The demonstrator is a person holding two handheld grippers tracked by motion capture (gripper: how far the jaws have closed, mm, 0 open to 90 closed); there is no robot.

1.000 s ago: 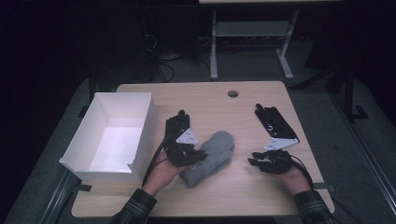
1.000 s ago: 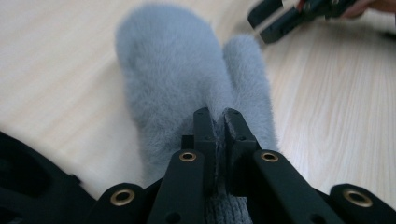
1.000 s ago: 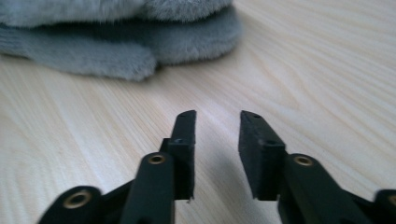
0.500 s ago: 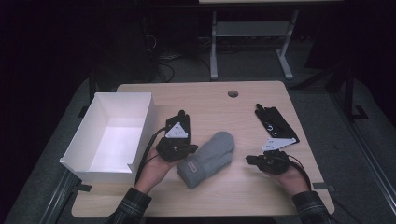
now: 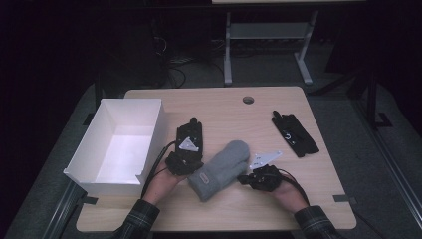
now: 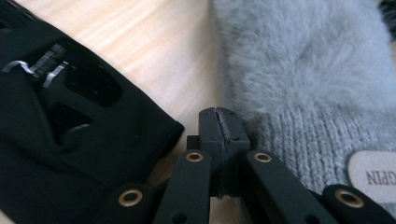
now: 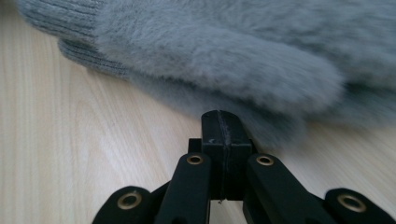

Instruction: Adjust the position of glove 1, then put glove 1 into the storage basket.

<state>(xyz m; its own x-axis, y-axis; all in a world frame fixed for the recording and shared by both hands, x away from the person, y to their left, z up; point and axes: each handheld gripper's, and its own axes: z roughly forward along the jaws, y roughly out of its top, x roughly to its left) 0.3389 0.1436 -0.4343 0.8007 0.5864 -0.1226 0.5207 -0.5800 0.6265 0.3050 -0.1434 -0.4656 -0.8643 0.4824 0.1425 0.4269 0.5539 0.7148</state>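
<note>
A grey fluffy mitten (image 5: 221, 167) lies flat on the wooden table (image 5: 224, 107), its cuff toward the person. My left gripper (image 5: 193, 158) rests shut at the mitten's left side. In the left gripper view its jaws (image 6: 219, 117) are pressed together with nothing between them, the knit cuff (image 6: 299, 140) on one side and a black glove (image 6: 70, 121) on the other. My right gripper (image 5: 245, 177) sits at the mitten's right side. Its shut, empty jaws (image 7: 222, 122) point at the mitten's furry thumb (image 7: 224, 60) just ahead. Under the left gripper lies that black glove (image 5: 191, 130).
A white open box (image 5: 119, 144) stands at the table's left edge, close to my left hand. A second black glove (image 5: 294, 133) lies at the right. A round cable hole (image 5: 248, 99) is at the back. Chairs and table legs stand beyond the table in the dark.
The right gripper has slid left up to the mitten's side. The mitten, bunched at the left gripper a second ago, now lies flat, and the left hand has drawn back slightly.
</note>
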